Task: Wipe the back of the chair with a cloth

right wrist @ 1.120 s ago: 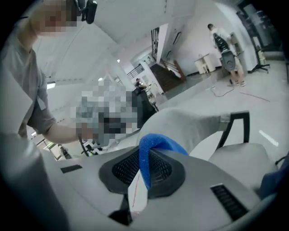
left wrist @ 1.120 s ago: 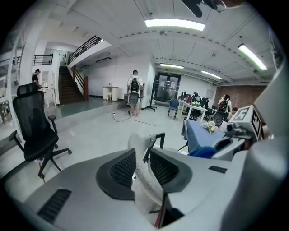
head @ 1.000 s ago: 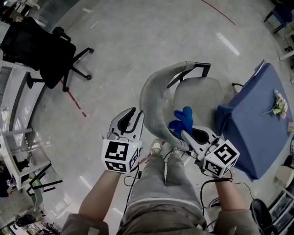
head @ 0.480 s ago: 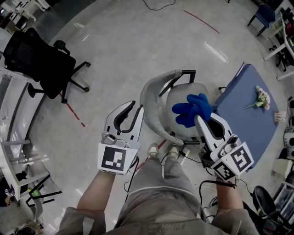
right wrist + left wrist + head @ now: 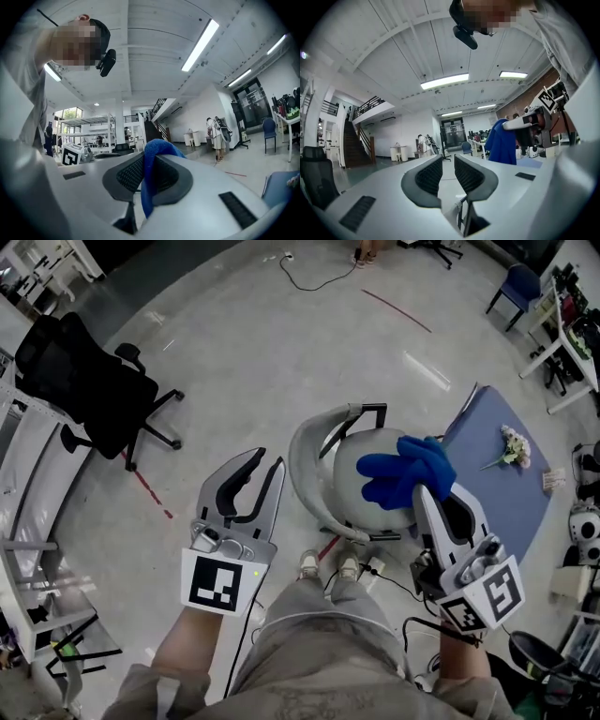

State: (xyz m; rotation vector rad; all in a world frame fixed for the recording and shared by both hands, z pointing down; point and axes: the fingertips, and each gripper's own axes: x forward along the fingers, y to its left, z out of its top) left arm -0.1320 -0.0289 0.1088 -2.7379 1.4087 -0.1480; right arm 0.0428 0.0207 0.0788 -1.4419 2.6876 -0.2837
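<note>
The pale floor [image 5: 281, 352] spreads far below both tools. Low between the two tools stands the grey chair [image 5: 309, 460]. Its curved back is nearer the left tool's tips, and its round seat reaches under the right tool's tips. A blue-covered bench [image 5: 511, 498] lies beyond and to the outer side of the right tool. A black office chair [image 5: 89, 381] stands well off to the outer side of the left tool.

The person's forearms reach forward side by side, and each hand holds its tool level, pointing away from the body.

The left tool [image 5: 269, 460] has nothing between its ribbed pads. Its jaws have just been closing a little and stand a narrow gap apart, with the room showing through.

The right tool [image 5: 429, 495] is clamped on the cloth [image 5: 403, 470]. A fold of it is pinched flat between the pads, rises above them and trails down below. The cloth is bright blue and soft, with a towel-like nap. It bunches into a loose lump past the tips of the right tool. From the head view it hangs over the chair's seat, clear of the chair back.

The only print in sight is the black-and-white square pattern on the cube [image 5: 222, 582] at the rear of the left tool, and on its twin on the right.

A small bunch of pale flowers [image 5: 511, 442] lies on the bench, ahead of the right tool and to its outer side.
</note>
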